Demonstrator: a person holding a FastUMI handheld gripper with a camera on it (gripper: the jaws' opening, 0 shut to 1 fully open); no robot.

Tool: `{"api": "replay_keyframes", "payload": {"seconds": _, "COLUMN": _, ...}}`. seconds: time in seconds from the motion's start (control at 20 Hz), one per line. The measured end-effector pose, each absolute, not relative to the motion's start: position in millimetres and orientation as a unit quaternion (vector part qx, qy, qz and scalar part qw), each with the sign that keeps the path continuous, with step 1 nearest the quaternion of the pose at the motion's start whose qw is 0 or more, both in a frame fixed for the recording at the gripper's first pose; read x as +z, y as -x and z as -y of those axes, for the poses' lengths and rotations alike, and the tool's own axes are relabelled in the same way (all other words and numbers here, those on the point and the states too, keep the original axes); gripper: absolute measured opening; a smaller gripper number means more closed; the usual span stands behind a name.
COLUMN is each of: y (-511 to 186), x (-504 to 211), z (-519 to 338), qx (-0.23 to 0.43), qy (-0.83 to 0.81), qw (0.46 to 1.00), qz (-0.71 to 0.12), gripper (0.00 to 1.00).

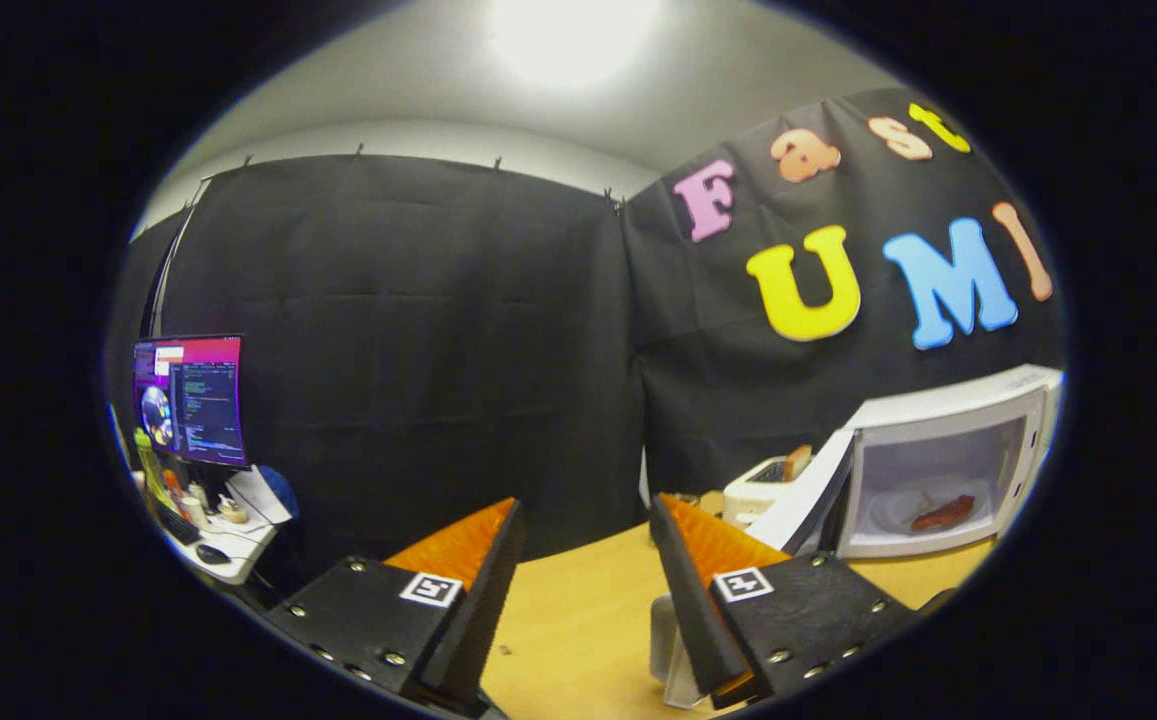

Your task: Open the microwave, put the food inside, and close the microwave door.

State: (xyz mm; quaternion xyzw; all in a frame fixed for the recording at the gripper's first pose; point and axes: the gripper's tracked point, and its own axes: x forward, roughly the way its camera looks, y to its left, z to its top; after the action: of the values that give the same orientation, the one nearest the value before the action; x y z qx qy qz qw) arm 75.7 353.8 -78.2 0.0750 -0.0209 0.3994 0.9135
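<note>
Light wooden desk [578, 610]: hand-held gripper [583, 535] released, empty; far right, white box microwave [948, 470], door [806, 500] ajar, reddish food [943, 513] on its plate, awaiting door closure.

legible text: none | coded square tags [431, 589]: on both spread hand-held gripper [586, 503] fingers [458, 550]

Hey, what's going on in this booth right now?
A person is working a hand-held gripper over a wooden table. Its fingers are spread open with nothing between them. Beyond them and off to the right, the microwave stands with its door swung open, and the food lies on the plate inside. The door is not yet closed.
</note>
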Motion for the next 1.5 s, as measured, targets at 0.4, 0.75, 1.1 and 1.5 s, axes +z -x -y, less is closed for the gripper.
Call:
{"api": "replay_keyframes", "payload": {"seconds": 0.4, "y": -68.7, "x": -129.1, "z": -398.8, "qx": 0.41, "qy": 0.036, "qw": 0.911, "qz": -0.024, "gripper": 0.21}}
{"api": "replay_keyframes", "payload": {"seconds": 0.75, "y": -90.0, "x": -204.7, "z": -366.5, "qx": 0.342, "qy": 0.012, "qw": 0.931, "qz": -0.128, "gripper": 0.01}}
{"api": "replay_keyframes", "payload": {"seconds": 1.1, "y": -91.7, "x": -210.2, "z": -280.1, "qx": 0.284, "qy": 0.097, "qw": 0.948, "qz": -0.104, "gripper": 0.01}}
{"api": "replay_keyframes", "payload": {"seconds": 1.5, "y": -147.4, "x": -223.5, "z": -170.1, "qx": 0.179, "qy": 0.064, "qw": 0.972, "qz": -0.138, "gripper": 0.01}}
